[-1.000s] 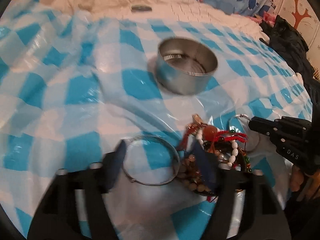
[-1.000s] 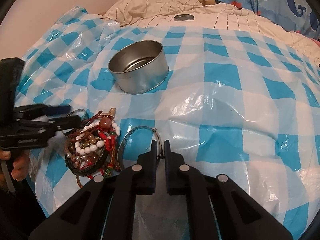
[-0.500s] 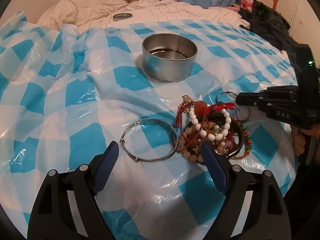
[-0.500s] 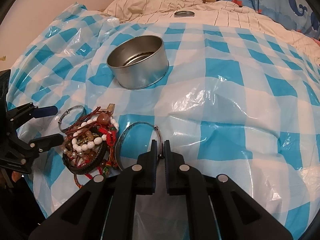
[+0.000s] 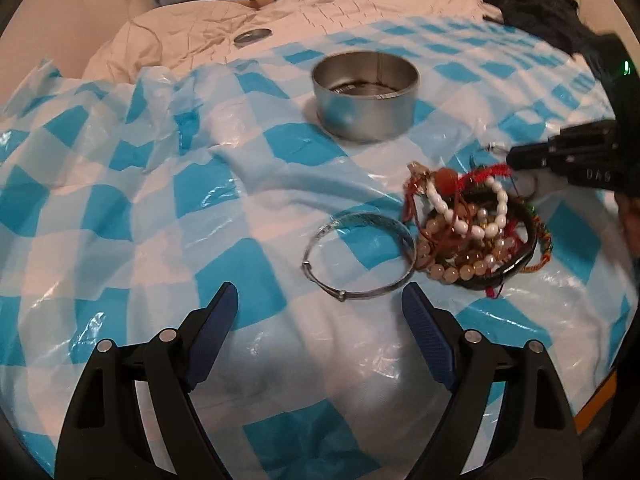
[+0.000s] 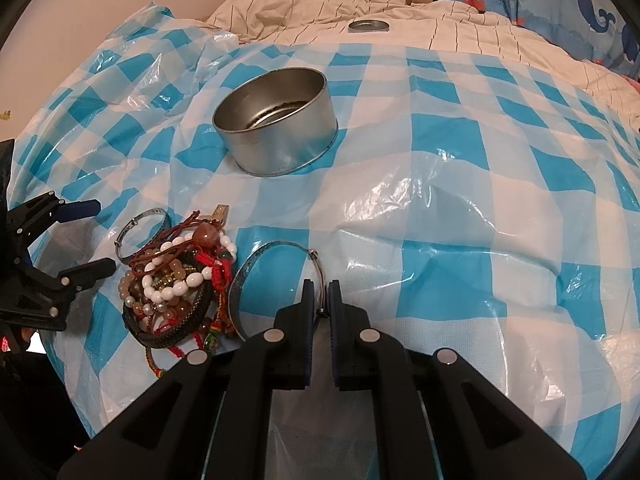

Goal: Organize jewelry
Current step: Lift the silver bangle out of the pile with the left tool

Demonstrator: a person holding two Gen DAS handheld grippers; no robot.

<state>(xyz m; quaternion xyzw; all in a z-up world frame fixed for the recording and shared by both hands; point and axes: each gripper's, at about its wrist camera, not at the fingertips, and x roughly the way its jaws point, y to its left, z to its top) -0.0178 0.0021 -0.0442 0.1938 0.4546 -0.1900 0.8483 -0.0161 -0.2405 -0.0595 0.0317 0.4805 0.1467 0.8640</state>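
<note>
A tangled pile of bead and cord bracelets (image 5: 472, 228) lies on the blue-and-white checked plastic sheet; it also shows in the right wrist view (image 6: 176, 280). A silver bangle (image 5: 360, 256) lies just left of the pile, in front of my open, empty left gripper (image 5: 320, 312). My right gripper (image 6: 320, 292) is shut on the rim of a second silver bangle (image 6: 260, 276); it also shows in the left wrist view (image 5: 516, 160). An open round metal tin (image 5: 366, 94) stands behind the pile; it also shows in the right wrist view (image 6: 276, 116).
A small metal lid (image 6: 368, 25) lies on the cream bedding (image 6: 400, 8) behind the sheet. Dark clothing (image 5: 536, 8) lies at the far right. The plastic sheet (image 6: 460, 200) is crumpled and raised at its left edge (image 5: 168, 92).
My left gripper has pulled back from the bangle and pile and swung left, still open. My right gripper stays shut on the second bangle with little movement.
</note>
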